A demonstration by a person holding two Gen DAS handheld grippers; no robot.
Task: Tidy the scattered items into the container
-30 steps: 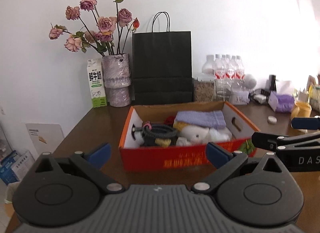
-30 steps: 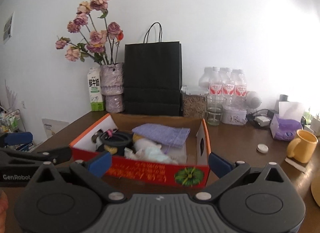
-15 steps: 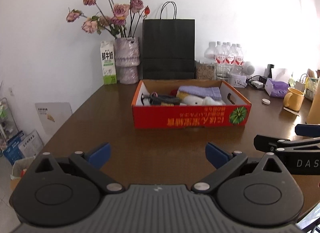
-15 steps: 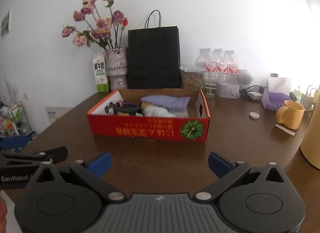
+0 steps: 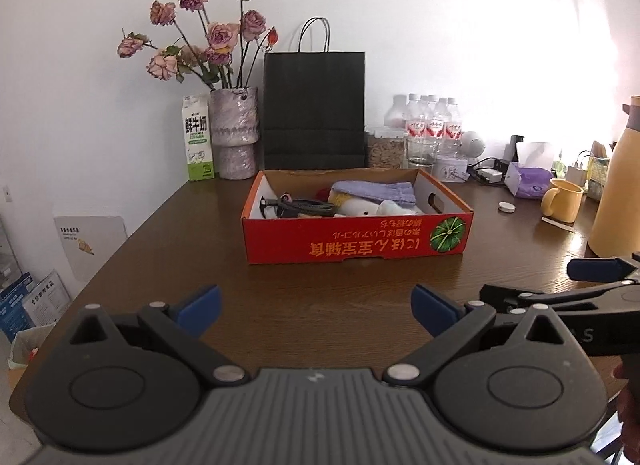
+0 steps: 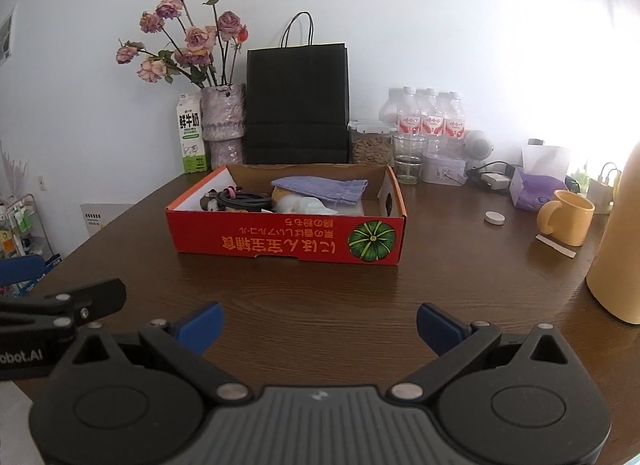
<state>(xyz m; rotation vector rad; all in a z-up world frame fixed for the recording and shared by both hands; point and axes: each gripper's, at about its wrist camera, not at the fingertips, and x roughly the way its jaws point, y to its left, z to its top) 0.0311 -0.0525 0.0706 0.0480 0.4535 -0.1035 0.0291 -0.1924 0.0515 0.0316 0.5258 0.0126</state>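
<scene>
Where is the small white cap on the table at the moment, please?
In both views the white cap lies on the bare table to the right of the red box, just short of the yellow mug.

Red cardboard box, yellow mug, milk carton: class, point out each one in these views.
red cardboard box [image 6: 280, 241], right wrist view, printed front wall.
yellow mug [image 6: 570, 221], right wrist view, side of body.
milk carton [image 5: 197, 141], left wrist view, front face.

The right gripper [image 6: 319, 323] hovers above the wooden worktop [image 6: 360, 293], jaws spread wide and empty. Beyond it sits a red cardboard box [image 6: 288, 241] holding a purple cloth [image 6: 320, 187] and black cables [image 6: 244, 198].
</scene>
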